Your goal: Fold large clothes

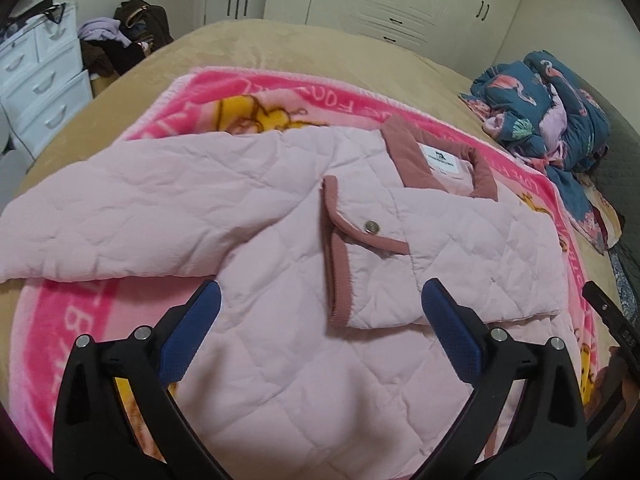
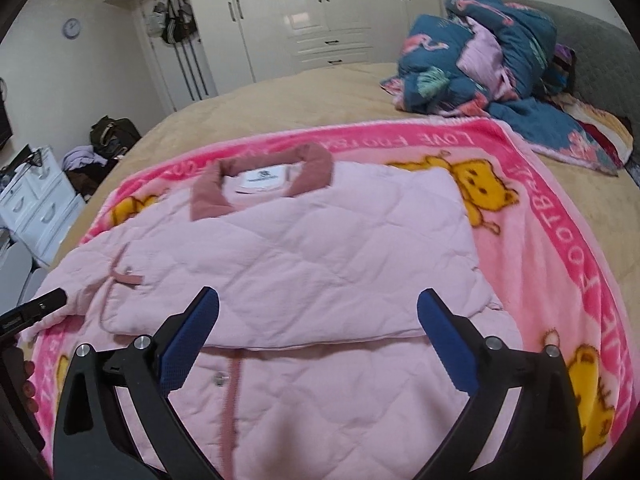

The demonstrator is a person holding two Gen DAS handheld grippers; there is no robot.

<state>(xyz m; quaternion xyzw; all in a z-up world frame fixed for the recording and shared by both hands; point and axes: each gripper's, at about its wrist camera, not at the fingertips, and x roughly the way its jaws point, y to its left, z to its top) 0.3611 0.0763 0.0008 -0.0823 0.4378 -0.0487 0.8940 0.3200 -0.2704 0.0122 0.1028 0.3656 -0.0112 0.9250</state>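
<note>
A pale pink quilted jacket point(image 1: 280, 216) with a dusty-rose collar point(image 1: 408, 156) lies flat on a pink cartoon blanket point(image 1: 72, 320) on the bed. Its right sleeve is folded across the chest, cuff point(image 1: 340, 256) with a snap toward me; its left sleeve point(image 1: 100, 216) stretches out to the left. My left gripper point(image 1: 320, 300) is open and empty, hovering over the jacket's lower body. In the right wrist view the jacket point(image 2: 304, 256) and collar point(image 2: 260, 180) show too; my right gripper point(image 2: 318, 304) is open and empty above the folded sleeve's edge.
A crumpled blue flamingo quilt point(image 1: 552, 112) lies at the bed's far right, also in the right wrist view point(image 2: 492, 52). White drawers point(image 1: 36, 80) and a clothes pile point(image 1: 120, 40) stand left of the bed. White wardrobes point(image 2: 320, 12) line the back wall. The blanket point(image 2: 560, 216) lies on a tan bedspread point(image 2: 312, 100).
</note>
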